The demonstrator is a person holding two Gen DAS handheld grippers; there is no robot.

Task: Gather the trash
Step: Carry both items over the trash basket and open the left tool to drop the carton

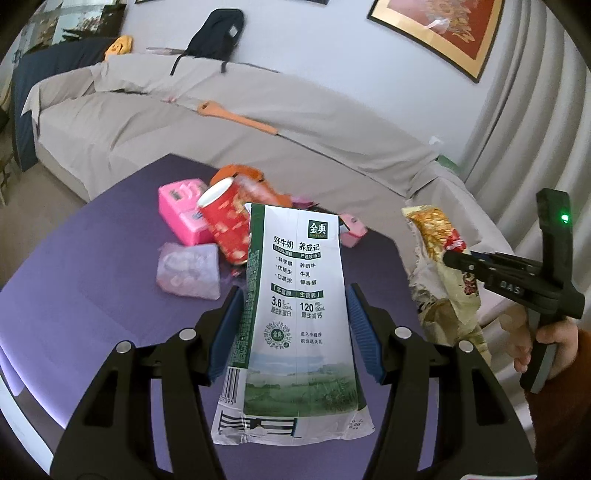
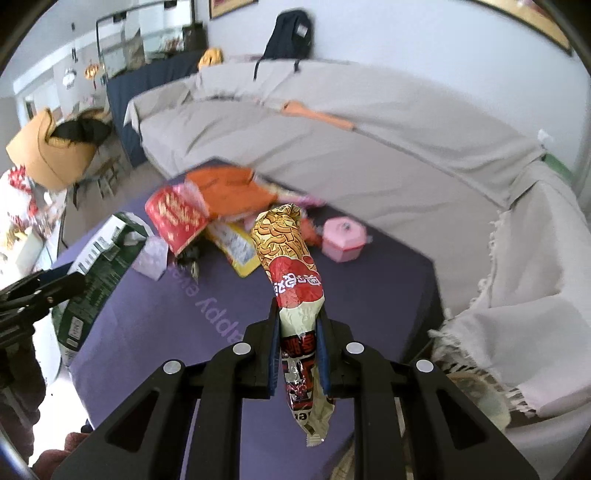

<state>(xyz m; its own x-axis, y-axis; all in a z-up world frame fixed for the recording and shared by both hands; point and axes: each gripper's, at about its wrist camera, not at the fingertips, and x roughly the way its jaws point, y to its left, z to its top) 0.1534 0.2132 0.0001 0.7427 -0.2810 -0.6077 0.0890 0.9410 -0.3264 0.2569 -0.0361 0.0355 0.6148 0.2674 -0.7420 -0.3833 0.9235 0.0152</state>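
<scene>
My left gripper [image 1: 294, 326] pinches a flattened milk carton [image 1: 295, 314] above the purple table [image 1: 92, 295], my right gripper [image 2: 297, 347] pinches a noodle wrapper [image 2: 291, 266], and more trash, including a red can [image 1: 227, 221], lies behind them.

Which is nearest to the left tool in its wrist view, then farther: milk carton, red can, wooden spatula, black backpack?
1. Milk carton, held between the left tool's fingers.
2. Red can, on the purple table just beyond.
3. Wooden spatula, on the sofa.
4. Black backpack, atop the sofa back.
</scene>
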